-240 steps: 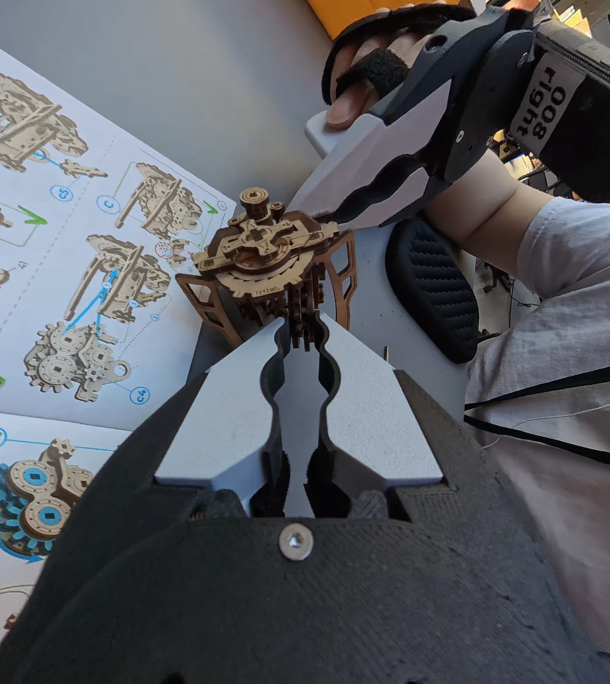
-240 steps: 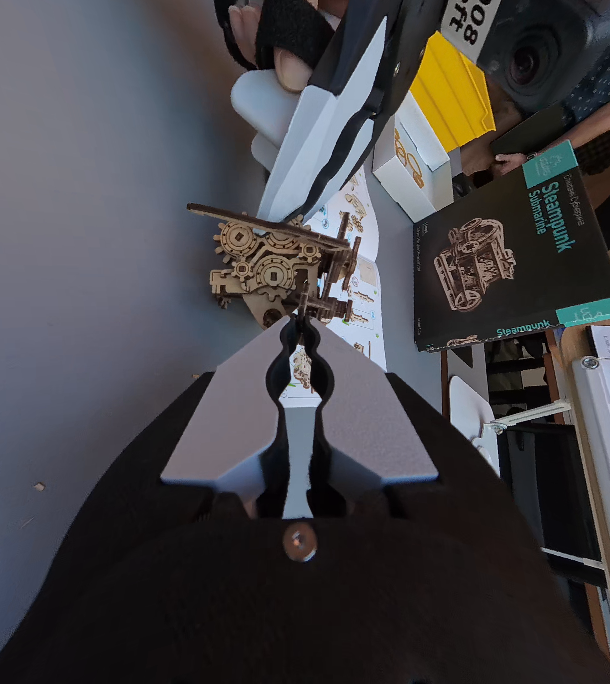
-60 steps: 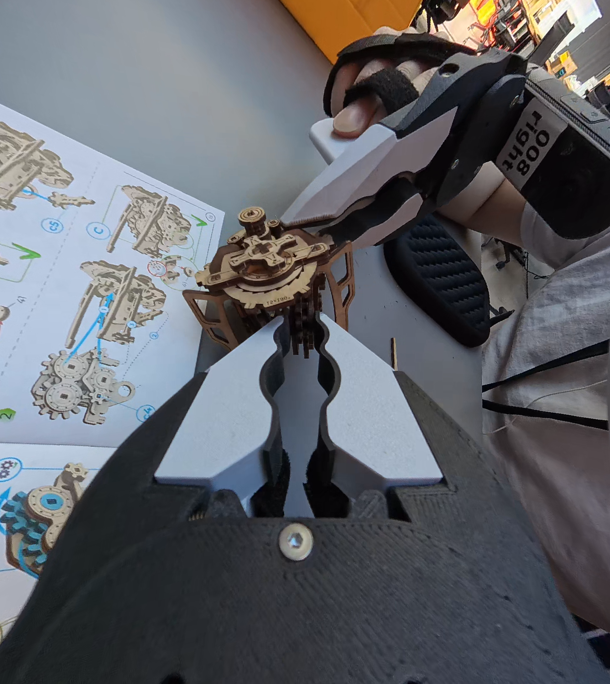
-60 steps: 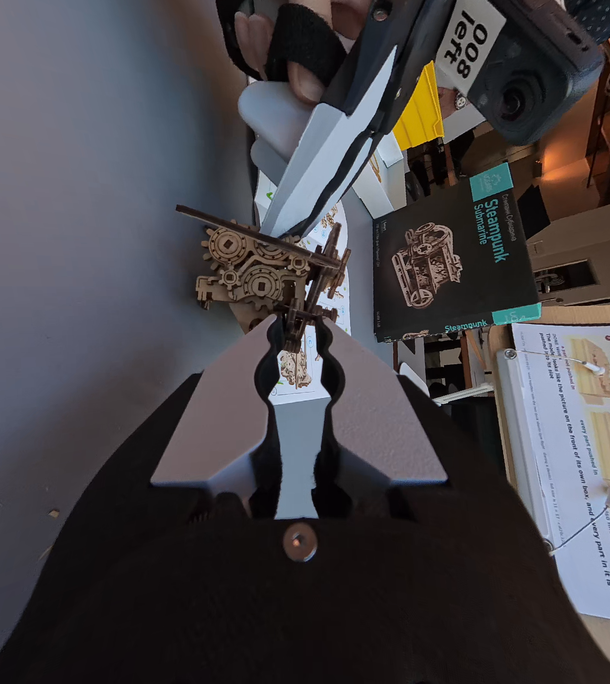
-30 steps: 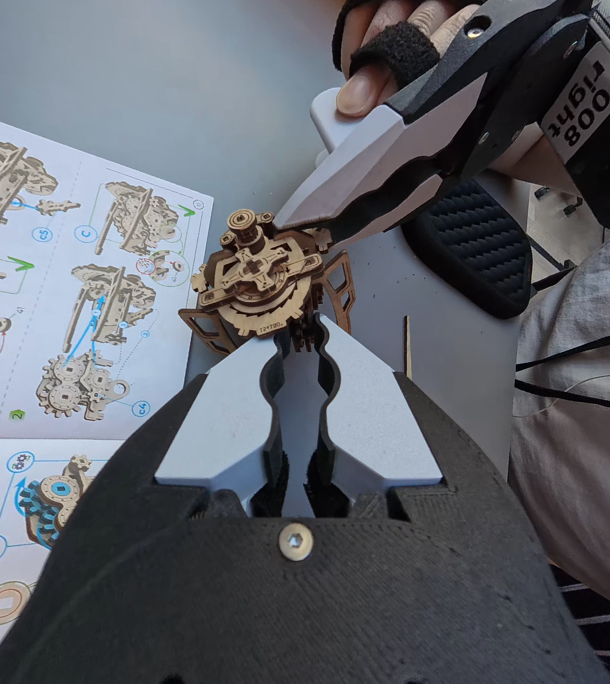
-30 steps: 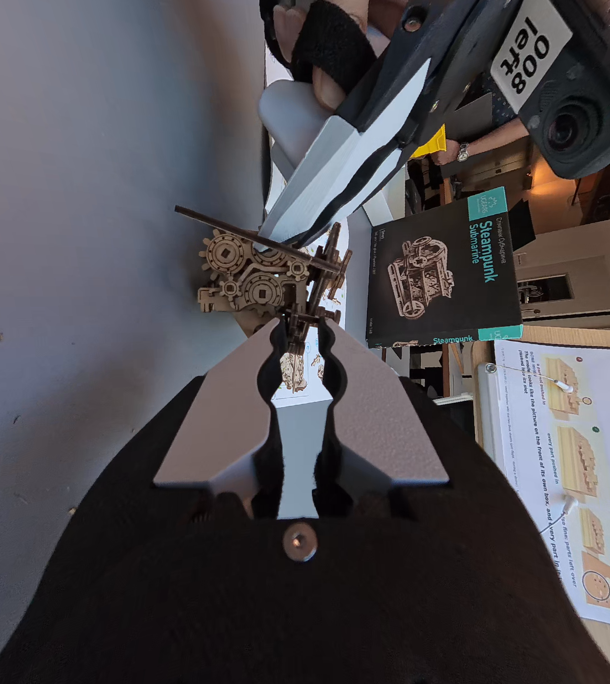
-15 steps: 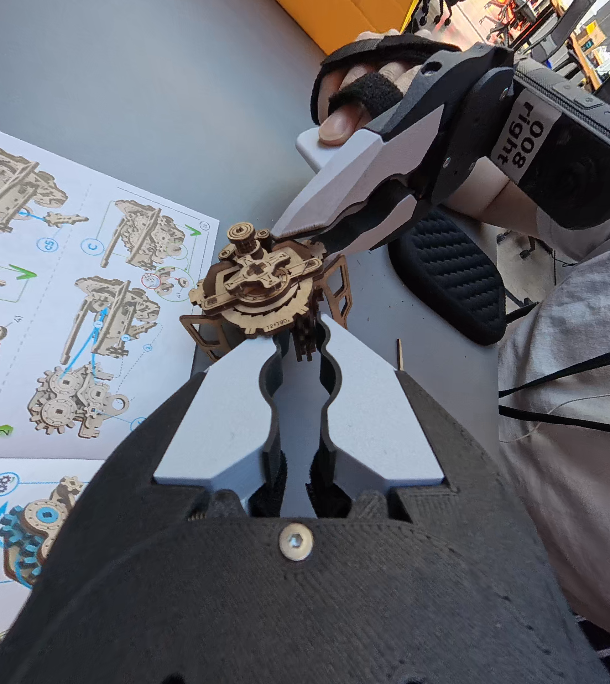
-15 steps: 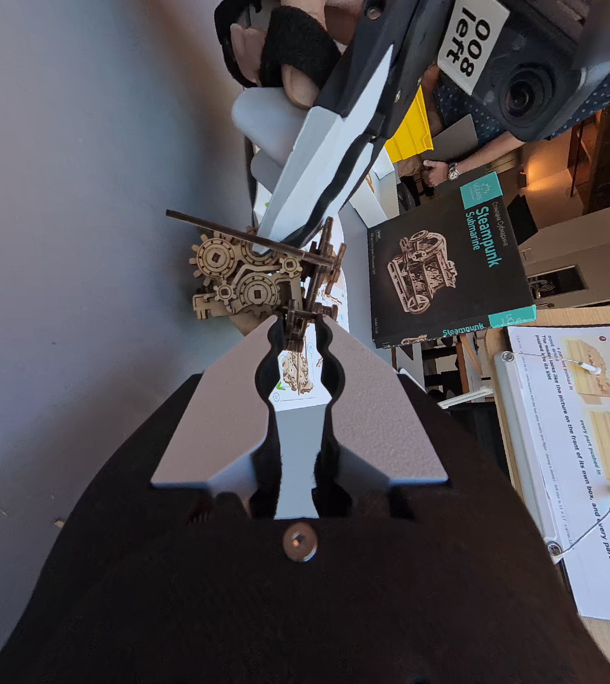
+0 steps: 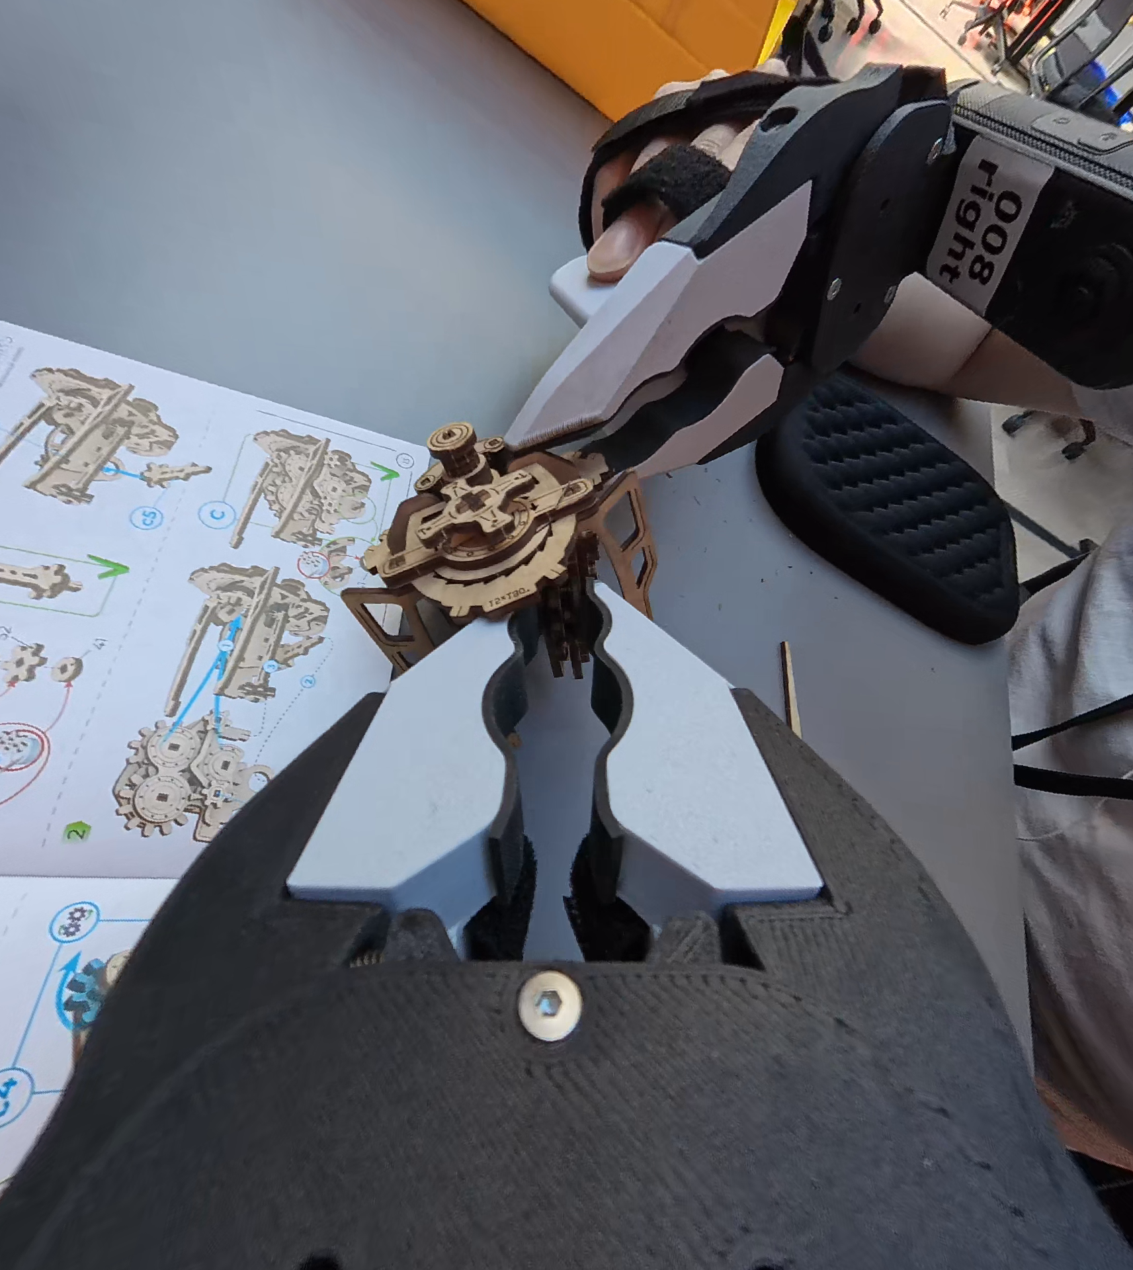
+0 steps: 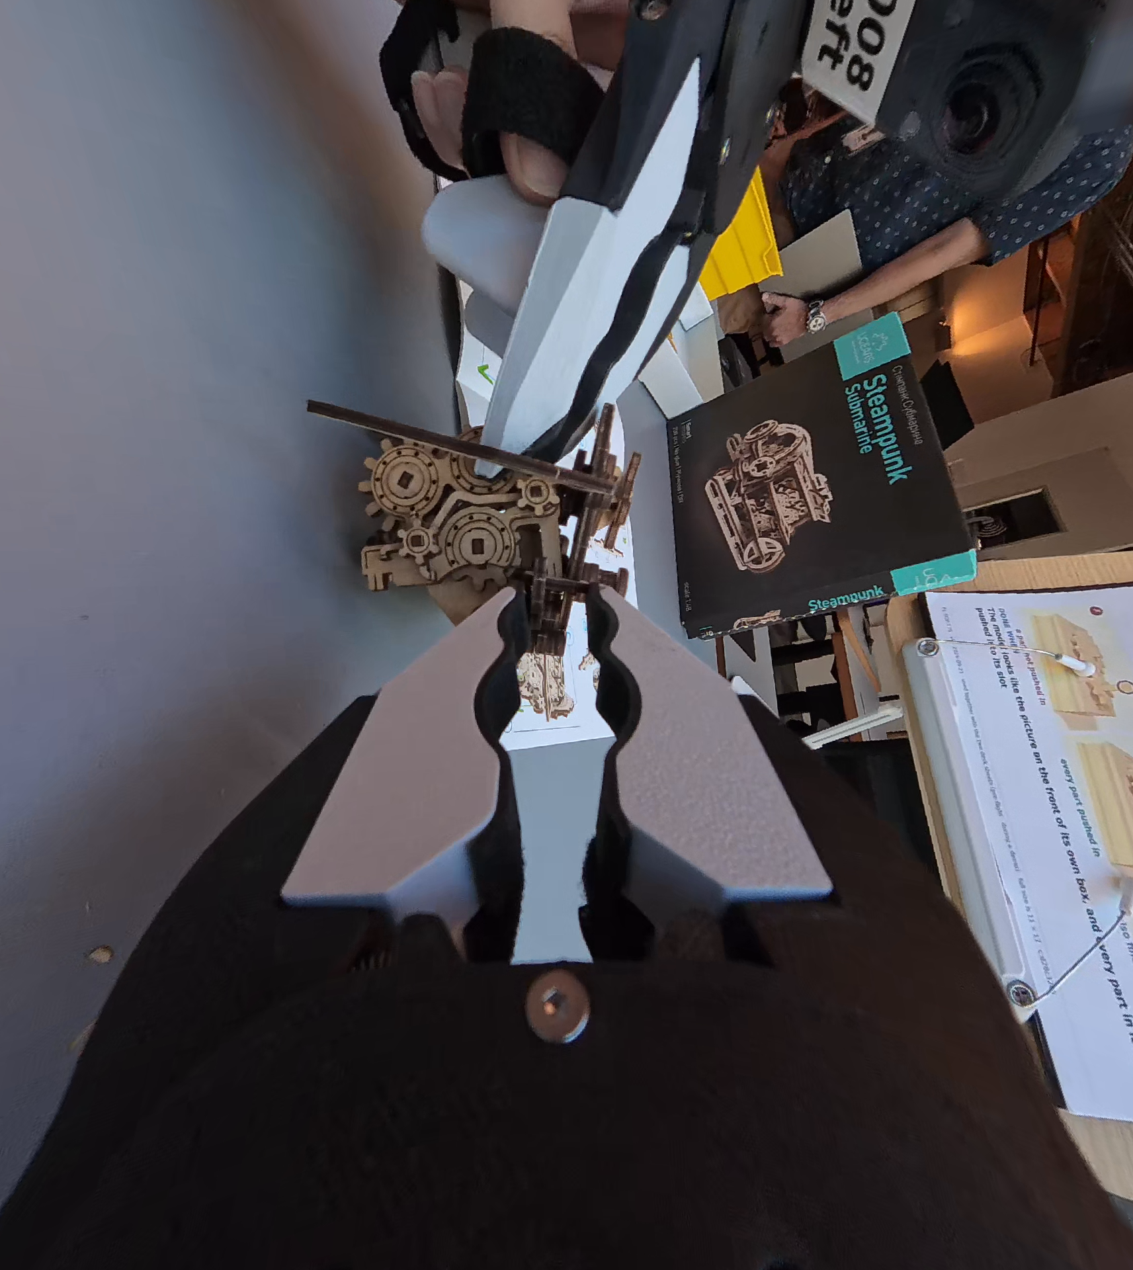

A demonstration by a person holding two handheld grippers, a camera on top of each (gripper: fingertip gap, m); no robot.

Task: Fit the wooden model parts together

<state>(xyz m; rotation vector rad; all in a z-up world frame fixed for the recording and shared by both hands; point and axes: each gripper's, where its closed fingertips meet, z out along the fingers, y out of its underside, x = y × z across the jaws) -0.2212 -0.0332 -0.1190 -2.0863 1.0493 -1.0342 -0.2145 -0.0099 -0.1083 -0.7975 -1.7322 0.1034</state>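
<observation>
While both grippers grip the wooden model (image 9: pixel 491 543) above the worktop (image 9: pixel 220 179), little has changed over the last seconds beyond small tilts of the assembly. My left gripper (image 9: pixel 553 636) pinches the gear stack at its underside, jaws nearly together, and my right gripper (image 10: pixel 553 618) pinches a small piece at the model's edge. I judge that this piece is still being seated, over the instruction sheet (image 9: pixel 103 550).
</observation>
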